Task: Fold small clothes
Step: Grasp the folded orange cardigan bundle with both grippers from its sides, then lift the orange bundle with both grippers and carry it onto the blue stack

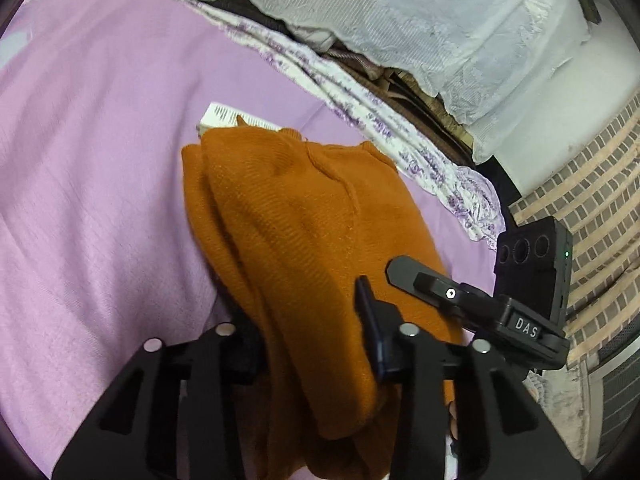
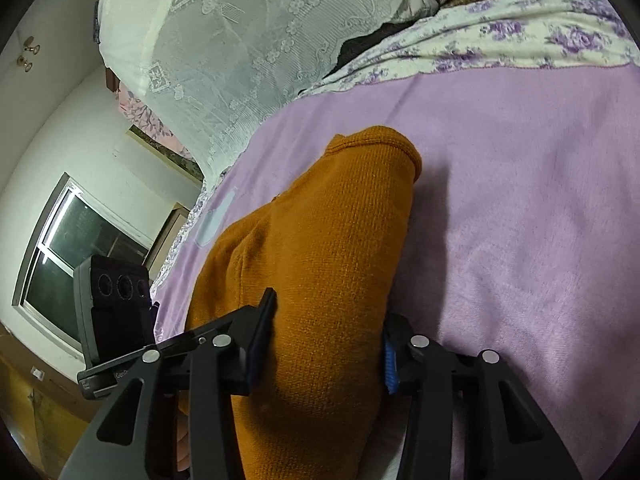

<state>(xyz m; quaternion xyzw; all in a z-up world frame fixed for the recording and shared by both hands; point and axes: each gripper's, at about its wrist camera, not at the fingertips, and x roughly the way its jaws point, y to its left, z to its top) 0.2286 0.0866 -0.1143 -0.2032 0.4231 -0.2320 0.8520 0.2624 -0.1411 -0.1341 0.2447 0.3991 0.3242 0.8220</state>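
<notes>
A: Two grippers, left gripper [image 1: 308, 332] and right gripper [image 2: 324, 344], each pinching the orange knit garment [image 2: 328, 248].
B: It drapes over a lilac bedsheet [image 2: 520, 200]; lace curtain [image 2: 240, 40], window [image 2: 72, 248] beyond.

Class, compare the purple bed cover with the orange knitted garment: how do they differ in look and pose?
The purple bed cover is pale with a fine weave; the orange knitted garment is rust-coloured and coarsely ribbed. The cover lies spread flat; the garment is bunched in folds, with both the right gripper and left gripper around it. Both are soft cloth.
</notes>
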